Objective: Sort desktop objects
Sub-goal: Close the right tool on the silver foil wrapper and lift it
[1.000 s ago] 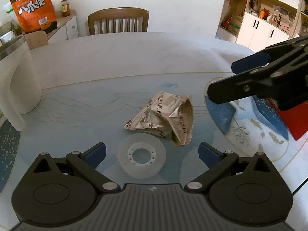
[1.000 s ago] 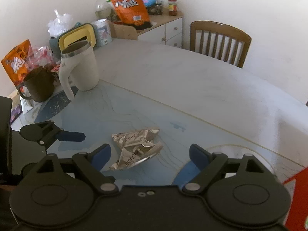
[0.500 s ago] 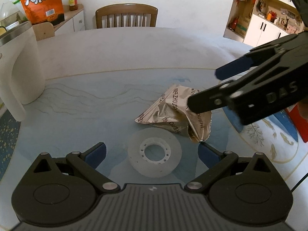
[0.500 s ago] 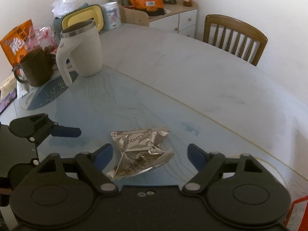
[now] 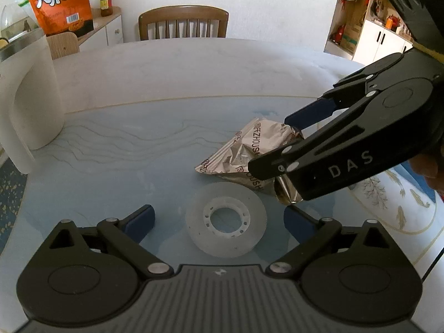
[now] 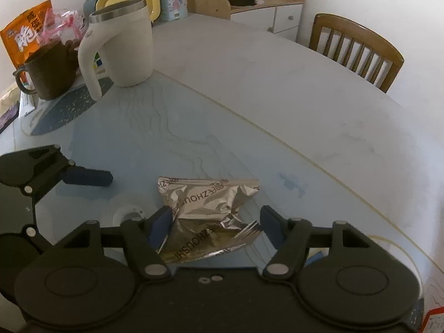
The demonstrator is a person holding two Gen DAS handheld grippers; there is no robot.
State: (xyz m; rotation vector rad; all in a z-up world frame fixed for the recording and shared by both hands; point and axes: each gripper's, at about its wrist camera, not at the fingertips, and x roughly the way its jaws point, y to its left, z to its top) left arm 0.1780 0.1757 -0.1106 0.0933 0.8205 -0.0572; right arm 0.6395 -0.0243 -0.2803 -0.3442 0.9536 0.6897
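Observation:
A crumpled silver foil wrapper [image 6: 208, 199] lies on the blue glass table top [image 6: 166, 138]. My right gripper [image 6: 216, 217] straddles it from above, and its jaws are closing. The left pad touches the wrapper's edge; the right pad stands just off its corner. In the left wrist view the right gripper [image 5: 270, 144] reaches in from the right over the wrapper [image 5: 244, 149]. A translucent tape roll [image 5: 226, 219] lies flat between the fingers of my left gripper [image 5: 219, 216], which is open and not touching it. The roll [image 6: 125, 211] lies left of the wrapper.
A white handled mug [image 6: 122, 47] and a brown mug [image 6: 47, 72] stand at the table's far left, with snack bags [image 6: 25, 36] behind them. A wooden chair [image 5: 183, 22] stands at the far side. One left finger [image 6: 88, 177] lies left of the wrapper.
The right gripper came in from the right and sank over the foil wrapper, and its jaws narrowed around it. The left gripper stayed over the tape roll.

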